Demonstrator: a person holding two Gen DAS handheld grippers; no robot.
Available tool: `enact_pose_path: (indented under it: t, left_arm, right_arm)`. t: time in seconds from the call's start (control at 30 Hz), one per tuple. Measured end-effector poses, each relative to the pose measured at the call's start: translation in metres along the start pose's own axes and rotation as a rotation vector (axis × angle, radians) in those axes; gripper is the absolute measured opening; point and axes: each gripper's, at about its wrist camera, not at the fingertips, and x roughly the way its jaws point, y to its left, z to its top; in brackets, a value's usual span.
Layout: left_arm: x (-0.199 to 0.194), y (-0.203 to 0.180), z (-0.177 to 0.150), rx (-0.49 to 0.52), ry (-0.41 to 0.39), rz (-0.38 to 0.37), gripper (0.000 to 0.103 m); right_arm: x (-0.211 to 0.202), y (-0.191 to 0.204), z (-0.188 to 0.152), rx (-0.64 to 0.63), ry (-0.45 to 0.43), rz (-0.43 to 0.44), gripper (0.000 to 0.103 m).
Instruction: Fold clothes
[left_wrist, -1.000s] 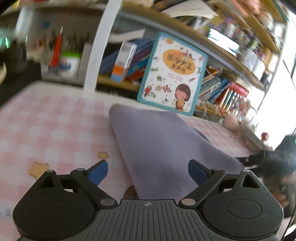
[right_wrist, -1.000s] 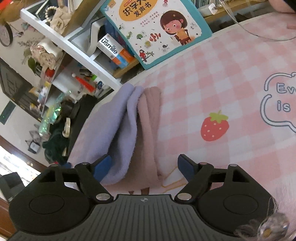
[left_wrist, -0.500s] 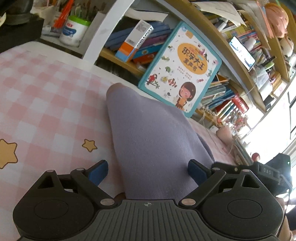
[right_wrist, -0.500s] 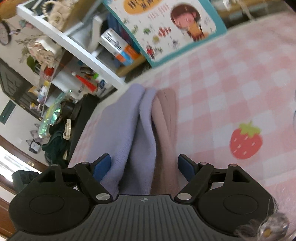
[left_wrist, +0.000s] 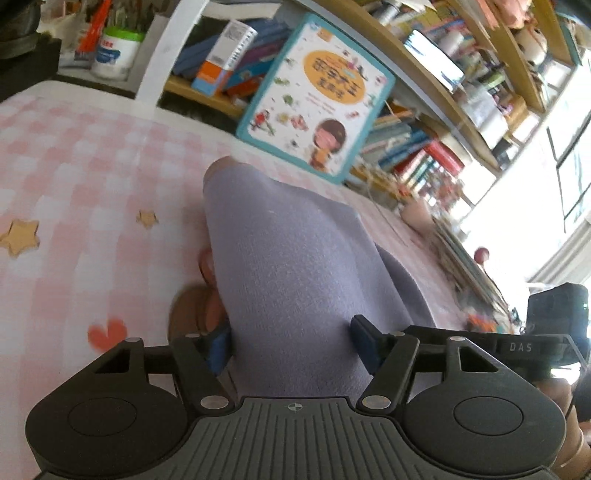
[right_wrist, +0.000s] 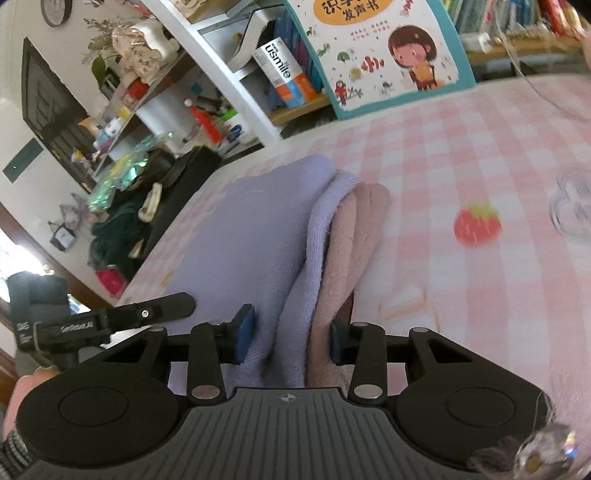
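With both grippers narrowed around the stacked purple cloth and pink cloth near the table's left edge, keep grips level, edges aligned.

A soft lavender fleece garment lies folded lengthwise, running from near to far over the pink checked cloth. A dusty-pink fleece garment lies beneath it, showing along its right edge, both bunched into long ridges.
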Motion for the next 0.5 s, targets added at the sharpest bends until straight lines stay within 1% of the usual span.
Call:
enact_pose_path:
  t: [0.07,0.13,0.2,0.23,0.3,0.4,0.5]
  left_arm:
    - [-0.009,-0.008,-0.009,0.022,0.019,-0.001,0.068]
    - [-0.015,-0.013,-0.017,0.048,0.045,0.003,0.070]
    - [-0.015,-0.012,-0.017,0.042,0.043,0.004,0.072]
    - [-0.015,-0.011,-0.017,0.039,0.041,0.004,0.072]
    - [-0.015,-0.010,-0.016,0.033,0.038,0.005,0.076]
    - [-0.015,-0.006,-0.015,0.016,0.036,0.000,0.077]
    - [-0.009,0.002,-0.018,-0.036,0.043,-0.034,0.079]
  right_arm:
    - [-0.012,0.005,-0.013,-0.003,0.019,0.014,0.037]
    - [-0.018,0.007,-0.025,-0.016,0.048,0.027,0.042]
    - [-0.022,0.001,-0.031,-0.005,0.061,0.044,0.047]
    - [-0.024,-0.003,-0.032,0.009,0.060,0.051,0.049]
    - [-0.027,-0.009,-0.031,0.042,0.048,0.061,0.056]
    - [-0.028,-0.014,-0.030,0.088,0.043,0.091,0.058]
    - [-0.021,-0.012,-0.032,0.071,0.064,0.100,0.057]
